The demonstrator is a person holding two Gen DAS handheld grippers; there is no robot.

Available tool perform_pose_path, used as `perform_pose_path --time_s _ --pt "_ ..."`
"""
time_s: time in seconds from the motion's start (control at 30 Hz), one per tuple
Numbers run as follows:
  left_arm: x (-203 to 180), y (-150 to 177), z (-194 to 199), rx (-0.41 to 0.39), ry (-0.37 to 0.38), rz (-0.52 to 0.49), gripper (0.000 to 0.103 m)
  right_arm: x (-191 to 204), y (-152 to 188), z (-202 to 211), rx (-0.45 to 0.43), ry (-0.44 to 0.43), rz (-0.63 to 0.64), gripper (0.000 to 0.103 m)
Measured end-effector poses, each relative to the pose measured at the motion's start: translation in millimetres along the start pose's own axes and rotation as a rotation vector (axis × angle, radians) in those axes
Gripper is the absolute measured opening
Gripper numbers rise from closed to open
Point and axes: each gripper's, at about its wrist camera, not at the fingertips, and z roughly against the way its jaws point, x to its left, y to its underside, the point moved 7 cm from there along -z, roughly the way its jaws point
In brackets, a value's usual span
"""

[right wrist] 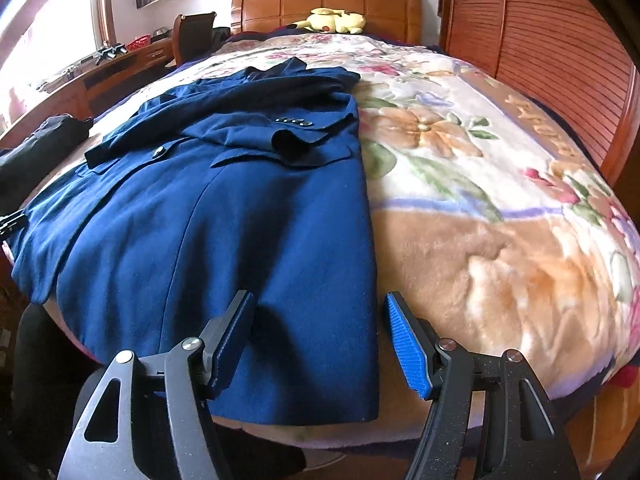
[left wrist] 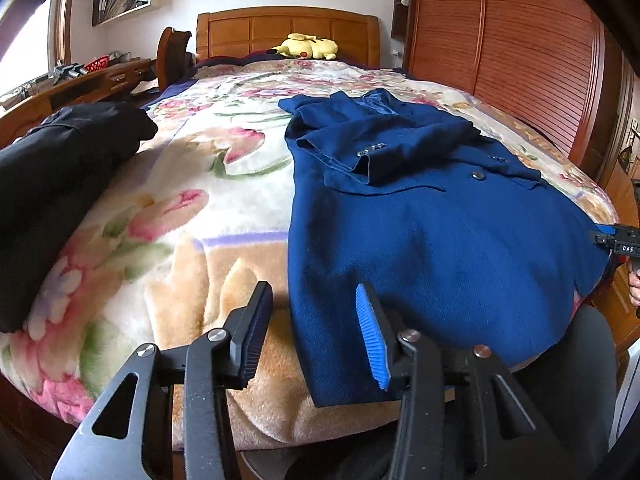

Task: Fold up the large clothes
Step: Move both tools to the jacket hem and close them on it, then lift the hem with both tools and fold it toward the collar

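A navy blue coat [left wrist: 432, 216] lies flat on a floral blanket [left wrist: 192, 184] covering a bed. Its long axis runs from the foot of the bed toward the wooden headboard [left wrist: 288, 32], collar end pointing at the headboard, hem at the near edge. Both sleeves are folded across the chest, their buttoned cuffs lying on top.

Taking the coat as the landmark and moving left to right: far to its left, a black garment [left wrist: 60, 184] lies on the blanket, well apart from it. Between the two is a wide stretch of bare blanket. The left gripper [left wrist: 312, 328] hovers at the coat's near left hem corner, jaws spread wide and holding nothing; one finger sits over the blanket, the blue-padded one over the coat's cloth. I cannot tell whether either touches the fabric.

The right gripper [right wrist: 320, 340] hangs at the coat's near right hem corner, jaws also wide apart and empty, the straight right edge of the coat [right wrist: 224, 240] running between its fingers. To the coat's right, the blanket [right wrist: 500, 208] lies open as far as a slatted wooden wardrobe [right wrist: 540, 48].

Beyond the collar, against the headboard, rests a yellow plush toy [left wrist: 308, 46].
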Motion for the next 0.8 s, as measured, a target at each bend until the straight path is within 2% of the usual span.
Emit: perform_pose_path --time_s 0.13,0.17,0.2,0.23,0.27,0.3,0.33,0.4,0.63,0.8 --pt "-1 1 -1 0.000 0.006 0.001 0.045 2 -1 -3 0.000 -0.023 0.018 0.058" --pt "-1 1 -2 0.001 0.009 0.005 0.045 3 0 -1 -0.003 -0.037 0.017 0.052" --pt "0 0 -2 0.001 0.015 0.013 0.045 5 -1 0 -0.008 -0.054 0.020 0.041" --pt "0 0 -2 0.000 0.020 0.017 0.038 8 -1 0 -0.014 -0.064 0.027 0.034" --pt "-1 0 -2 0.000 0.031 0.018 0.033 9 -2 0 -0.020 -0.070 0.032 0.019" --pt "-2 -1 0 -0.001 0.038 0.017 0.023 11 -3 0 -0.024 -0.085 0.029 0.014" --pt "-2 -2 1 -0.002 0.045 0.020 0.012 12 -5 1 -0.030 -0.093 0.022 0.013" --pt "-4 -6 8 -0.012 0.068 0.031 0.006 13 -10 4 -0.055 -0.096 0.017 0.009" --pt "-19 -37 58 -0.134 0.068 -0.002 0.004 9 -43 61 -0.251 -0.064 -0.022 0.007" --pt "-31 -57 99 -0.221 0.082 -0.028 0.004 15 -62 105 -0.334 -0.070 0.012 0.007"
